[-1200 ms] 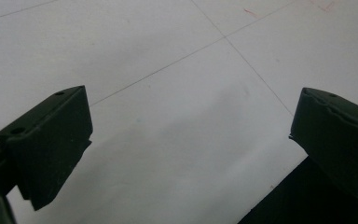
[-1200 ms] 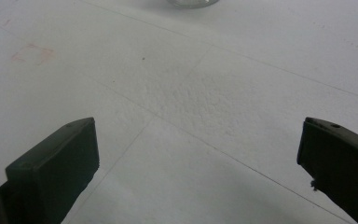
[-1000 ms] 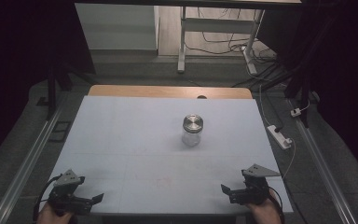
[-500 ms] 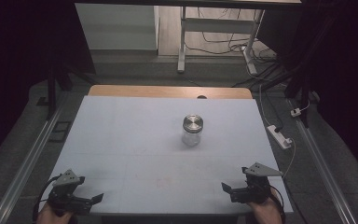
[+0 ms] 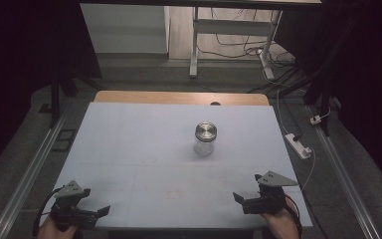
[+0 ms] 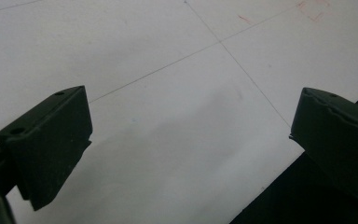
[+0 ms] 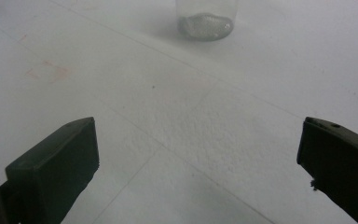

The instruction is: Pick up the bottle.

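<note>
dark surroundings close in on a pale desk (image 5: 129, 149) with a wooden strip along its far edge; beyond that edge a metal stand and loose cables lie on the floor. a white power strip (image 5: 298, 145) lies just off the desk's right edge on the grey floor mat, its cable running toward the near right corner.

a glass jar (image 5: 205, 139) with a silver metal lid stands upright on the desk, a little right of the middle and closer to the far edge than the near one. in the right gripper view its clear base (image 7: 207, 23) shows at the top, well ahead of the jaws, with thin seam lines and faint red marks on the surface between.

the left gripper (image 5: 92, 212) sits at the near left corner, held in a hand at the bottom edge; in the left gripper view its jaws stand wide apart over bare desk right at the near edge, grasping nothing. the right gripper (image 5: 243, 200) sits near the near right corner, well apart from the jar, its jaws likewise spread wide and holding nothing.
</note>
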Demonstrator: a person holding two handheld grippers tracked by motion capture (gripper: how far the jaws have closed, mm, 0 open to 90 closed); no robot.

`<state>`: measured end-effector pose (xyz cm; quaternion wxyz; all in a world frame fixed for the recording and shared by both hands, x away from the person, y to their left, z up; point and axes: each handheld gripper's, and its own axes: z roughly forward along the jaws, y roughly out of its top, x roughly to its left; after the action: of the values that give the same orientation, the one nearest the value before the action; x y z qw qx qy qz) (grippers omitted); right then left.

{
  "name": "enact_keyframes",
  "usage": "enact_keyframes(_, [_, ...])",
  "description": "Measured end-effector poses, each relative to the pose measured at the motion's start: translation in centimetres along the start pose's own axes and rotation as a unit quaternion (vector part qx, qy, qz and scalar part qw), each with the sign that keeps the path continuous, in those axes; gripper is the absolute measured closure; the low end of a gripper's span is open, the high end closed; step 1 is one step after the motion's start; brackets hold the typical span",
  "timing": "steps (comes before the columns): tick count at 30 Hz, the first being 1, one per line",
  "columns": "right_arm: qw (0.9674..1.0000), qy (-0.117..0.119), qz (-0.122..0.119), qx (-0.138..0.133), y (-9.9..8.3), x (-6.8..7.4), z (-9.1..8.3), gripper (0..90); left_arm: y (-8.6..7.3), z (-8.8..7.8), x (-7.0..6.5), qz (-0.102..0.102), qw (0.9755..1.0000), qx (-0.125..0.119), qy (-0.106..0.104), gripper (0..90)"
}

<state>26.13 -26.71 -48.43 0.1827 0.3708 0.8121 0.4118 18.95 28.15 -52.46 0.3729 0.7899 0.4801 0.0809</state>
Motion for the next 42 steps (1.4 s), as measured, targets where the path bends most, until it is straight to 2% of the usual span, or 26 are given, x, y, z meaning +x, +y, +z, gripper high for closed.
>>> enact_keyframes(9, [1.0000, 0.006, -0.002, 0.003, 0.4, 0.0, 0.6, 0.0, 0.1, 0.1, -0.3, 0.017, 0.9999, -0.001, 0.000, 0.0])
enact_keyframes(20, [0.9997, 0.024, -0.001, 0.005, 0.8, 0.0, 1.5, 0.0, 0.1, 0.1, -0.4, 0.019, 0.9998, 0.002, 0.001, 0.0])
enact_keyframes(24, [0.9993, 0.036, -0.003, -0.007, 1.0, 0.1, 1.9, 0.0, 0.1, 0.1, -0.3, 0.017, 0.9999, 0.001, -0.003, 0.0])
enact_keyframes(28, [0.9991, 0.037, 0.003, -0.018, 1.3, -0.2, 2.1, 0.0, 0.1, 0.1, -0.2, 0.016, 0.9999, 0.001, -0.004, 0.0])
enact_keyframes(32, [0.9990, 0.042, 0.006, -0.016, 1.5, -0.3, 2.7, 0.0, 0.1, 0.2, -0.3, 0.017, 0.9998, 0.002, -0.003, 0.0])
enact_keyframes(42, [0.9992, 0.036, -0.013, -0.008, 2.3, -0.1, 4.0, 0.0, 0.1, 0.1, -0.2, 0.017, 0.9998, 0.000, -0.006, 0.8])
